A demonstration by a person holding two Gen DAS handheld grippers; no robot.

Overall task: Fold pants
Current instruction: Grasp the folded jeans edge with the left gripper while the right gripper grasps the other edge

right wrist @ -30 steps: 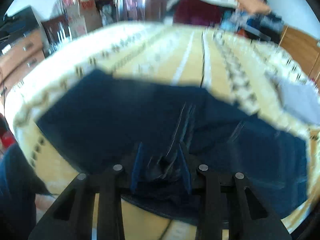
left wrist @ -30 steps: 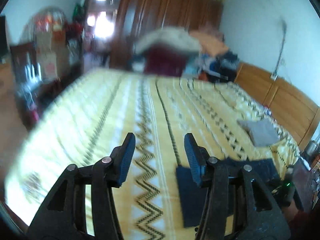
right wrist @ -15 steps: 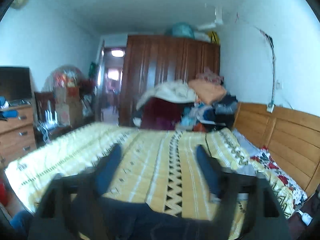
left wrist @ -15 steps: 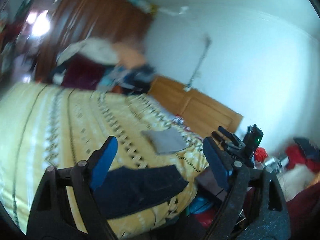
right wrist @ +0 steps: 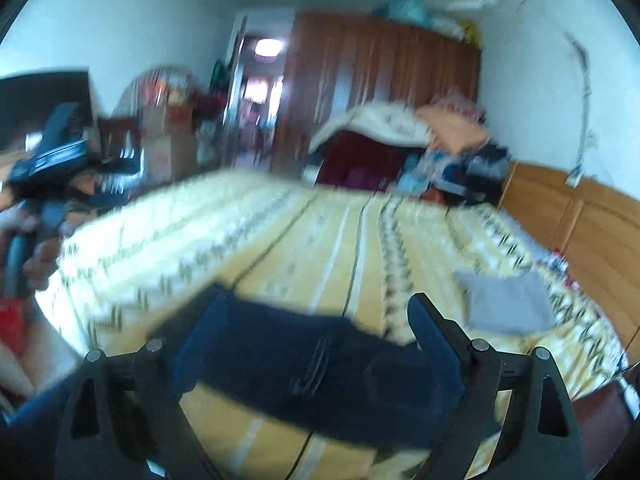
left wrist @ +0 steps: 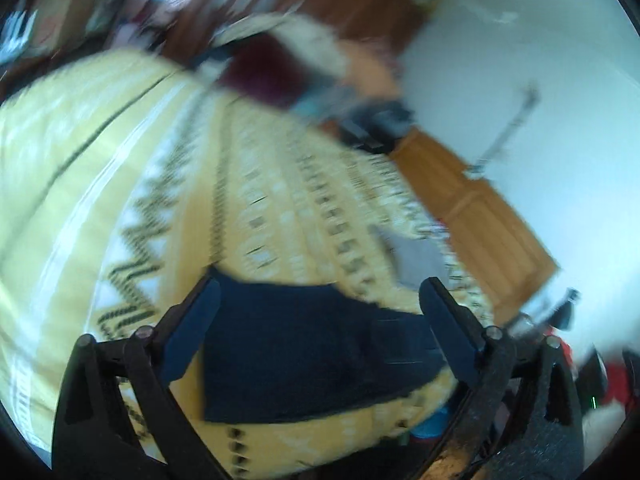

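Note:
The dark blue pants [left wrist: 304, 344] lie folded flat near the front edge of the yellow patterned bed [left wrist: 120, 184]. My left gripper [left wrist: 320, 312] is open and empty, raised above the pants. In the right wrist view the pants [right wrist: 304, 364] lie just in front of my right gripper [right wrist: 316, 328], which is open wide and empty, held above them. Both views are motion-blurred. The other gripper and a hand show at the left edge of the right wrist view [right wrist: 52, 160].
A folded grey cloth [right wrist: 508, 304] lies on the bed to the right, near the wooden headboard [right wrist: 580, 220]. A pile of clothes [right wrist: 400, 148] sits at the far end before a brown wardrobe [right wrist: 380, 80]. Cluttered furniture stands at left.
My right gripper has let go of the pants, opened and lifted away. My left gripper has opened wider and swung round over the folded pants.

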